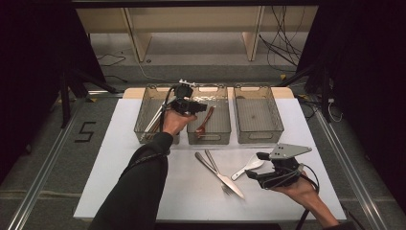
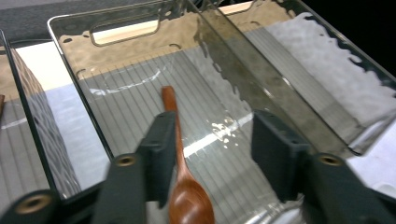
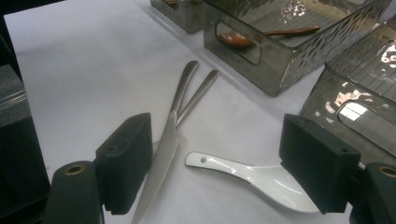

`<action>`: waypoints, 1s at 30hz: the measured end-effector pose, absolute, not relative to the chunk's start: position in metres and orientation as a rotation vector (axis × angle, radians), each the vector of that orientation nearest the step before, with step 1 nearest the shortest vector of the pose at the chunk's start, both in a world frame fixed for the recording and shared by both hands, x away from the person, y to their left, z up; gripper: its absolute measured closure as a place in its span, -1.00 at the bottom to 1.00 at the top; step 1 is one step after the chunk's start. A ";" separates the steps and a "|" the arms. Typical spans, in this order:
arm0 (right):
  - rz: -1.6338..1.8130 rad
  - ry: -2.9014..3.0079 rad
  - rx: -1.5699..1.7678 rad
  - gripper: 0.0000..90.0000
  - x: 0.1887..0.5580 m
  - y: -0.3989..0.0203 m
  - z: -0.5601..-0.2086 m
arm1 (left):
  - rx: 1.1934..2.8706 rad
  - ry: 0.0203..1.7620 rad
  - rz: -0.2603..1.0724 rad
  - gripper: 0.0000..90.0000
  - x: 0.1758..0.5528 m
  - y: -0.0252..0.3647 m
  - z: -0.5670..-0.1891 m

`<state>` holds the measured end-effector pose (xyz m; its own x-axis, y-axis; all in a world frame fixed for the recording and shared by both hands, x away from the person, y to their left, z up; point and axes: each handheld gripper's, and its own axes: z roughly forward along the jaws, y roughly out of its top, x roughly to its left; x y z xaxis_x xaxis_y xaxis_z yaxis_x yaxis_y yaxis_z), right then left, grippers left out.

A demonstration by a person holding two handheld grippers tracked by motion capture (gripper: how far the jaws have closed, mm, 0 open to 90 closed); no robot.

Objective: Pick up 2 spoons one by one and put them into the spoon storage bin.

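White table (image 1: 143, 158), three clear bins, cutlery being sorted.

Smoked-plastic middle bin (image 2: 140, 51) lies under the left gripper (image 2: 212, 154), whose jaws stand released; the wooden spoon (image 2: 184, 186) rests on the bin floor just inside the left-hand jaw, free of the far one. Right gripper (image 3: 215, 168) hovers with jaws spread wide, gripping nothing: the knife (image 3: 161, 163) beside one jaw, the white ceramic spoon (image 3: 243, 172) between them on the table.

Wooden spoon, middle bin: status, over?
Left gripper open above middle bin. Wooden spoon lies released inside. Right gripper open over white spoon. Nothing blocking.
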<state>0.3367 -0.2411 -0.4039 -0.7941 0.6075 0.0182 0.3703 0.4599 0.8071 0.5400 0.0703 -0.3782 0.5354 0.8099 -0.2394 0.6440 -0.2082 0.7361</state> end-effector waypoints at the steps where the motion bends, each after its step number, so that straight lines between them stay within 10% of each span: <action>1: 1.249 2.439 0.837 -0.41 0.336 -0.241 -0.404 | 1.934 1.175 0.238 0.02 0.538 0.072 -0.376; 30: 1.097 2.544 0.777 -0.42 0.361 -0.242 -0.410 | 1.968 0.954 0.231 -0.54 0.403 0.142 -0.378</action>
